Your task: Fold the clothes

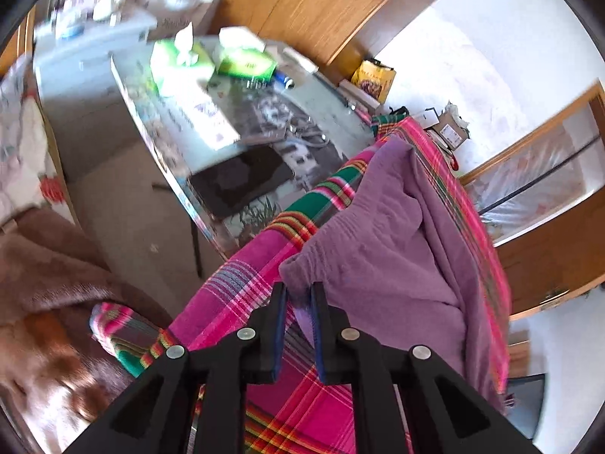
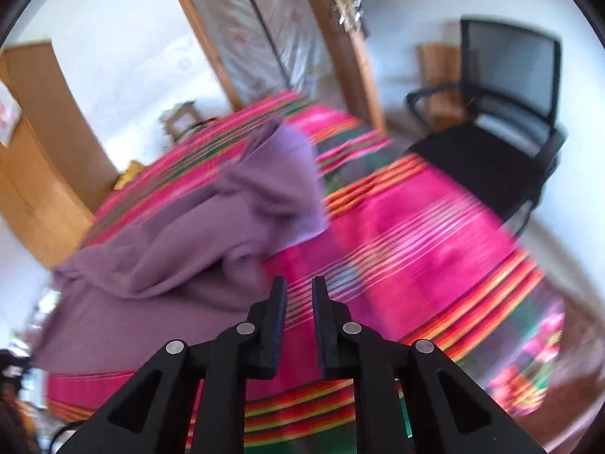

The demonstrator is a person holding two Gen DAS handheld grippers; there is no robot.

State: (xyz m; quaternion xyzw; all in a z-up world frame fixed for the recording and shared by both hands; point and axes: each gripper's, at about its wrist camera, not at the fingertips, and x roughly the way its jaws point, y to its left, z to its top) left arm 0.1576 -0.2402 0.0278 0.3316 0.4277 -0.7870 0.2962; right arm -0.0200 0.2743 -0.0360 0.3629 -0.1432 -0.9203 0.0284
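Note:
A purple garment lies crumpled on a surface covered by a pink plaid cloth. My left gripper is shut on the garment's near corner, and the purple fabric fills the narrow gap between its pads. In the right wrist view the same garment spreads to the left of my right gripper. That gripper hovers over the plaid cloth just off the garment's right edge. Its jaws stand a little apart with nothing between them.
A glass table beyond the plaid surface carries tissue boxes and a black tablet. A brown blanket lies at the left. A black mesh chair stands right of the surface, with wooden cabinets behind.

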